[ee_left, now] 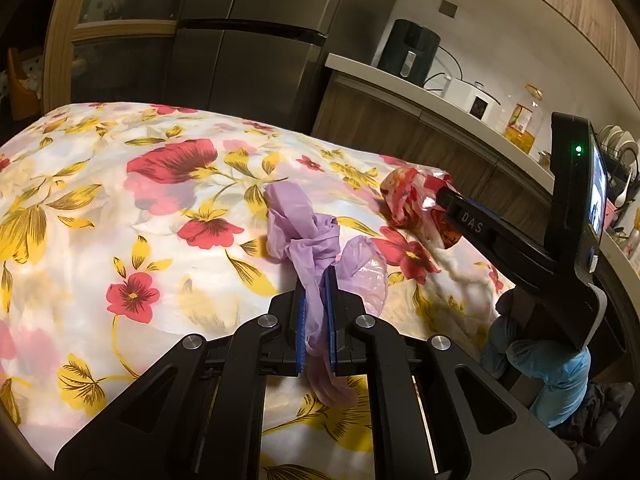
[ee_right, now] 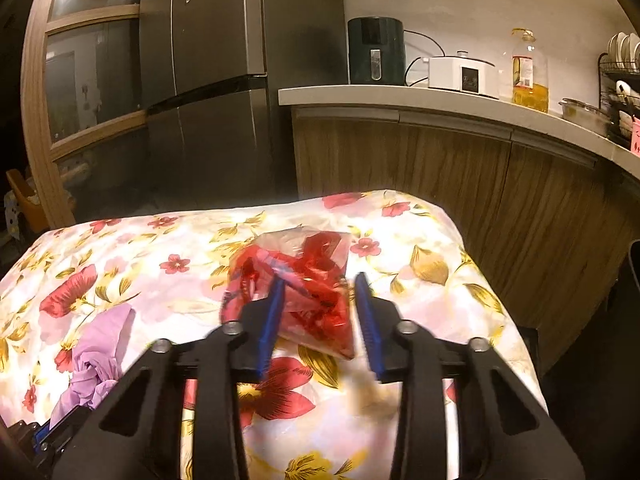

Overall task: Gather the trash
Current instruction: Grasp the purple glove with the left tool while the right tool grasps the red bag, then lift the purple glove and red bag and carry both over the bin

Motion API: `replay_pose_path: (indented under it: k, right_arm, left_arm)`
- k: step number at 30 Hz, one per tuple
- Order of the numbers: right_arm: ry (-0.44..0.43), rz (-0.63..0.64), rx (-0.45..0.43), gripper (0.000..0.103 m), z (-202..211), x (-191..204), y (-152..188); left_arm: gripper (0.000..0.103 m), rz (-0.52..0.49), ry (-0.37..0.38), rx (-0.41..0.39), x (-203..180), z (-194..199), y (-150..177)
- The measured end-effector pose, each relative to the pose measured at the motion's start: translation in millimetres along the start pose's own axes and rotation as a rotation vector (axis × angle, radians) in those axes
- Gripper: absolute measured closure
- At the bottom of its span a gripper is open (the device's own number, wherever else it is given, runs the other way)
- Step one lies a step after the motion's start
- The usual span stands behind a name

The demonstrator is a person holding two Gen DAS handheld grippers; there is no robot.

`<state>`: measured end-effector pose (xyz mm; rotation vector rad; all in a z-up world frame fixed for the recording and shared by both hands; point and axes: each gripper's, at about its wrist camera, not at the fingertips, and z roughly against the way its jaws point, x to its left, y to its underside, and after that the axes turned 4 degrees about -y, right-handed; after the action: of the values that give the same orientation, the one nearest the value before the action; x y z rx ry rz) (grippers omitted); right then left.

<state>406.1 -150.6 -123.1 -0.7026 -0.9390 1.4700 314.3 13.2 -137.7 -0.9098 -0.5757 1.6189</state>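
Purple plastic bag [ee_left: 298, 236] is already pinched tight in the left gripper [ee_left: 316, 312] over the floral desk [ee_left: 120, 216]; right gripper [ee_right: 320, 320] straddles the red wrapper [ee_right: 304, 280], pads not yet squeezing. No bin visible, so it's early days.

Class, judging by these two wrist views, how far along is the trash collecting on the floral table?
Done: the left tool is shut on the crumpled lilac plastic bag.

In hand: the right tool straddles the crinkled red-and-clear plastic wrapper; its blue pads do not visibly press it yet.

Left: both pieces lie on the flowered tablecloth. No bin shows in either view.
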Motion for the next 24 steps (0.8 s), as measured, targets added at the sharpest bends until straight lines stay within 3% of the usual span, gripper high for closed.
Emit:
replay_pose_path:
  k: [8,24]
  right_arm:
    - [-0.011,-0.005,-0.024,0.093,9.6,-0.4,-2.1]
    - [0.008,0.023,-0.114,0.095,87.3,-6.5,-2.1]
  left_arm:
    - [0.099,0.001,0.004,0.001,-0.3,0.1,0.3]
    - [0.102,-0.028,0.007,-0.034,-12.0,30.6,-6.1]
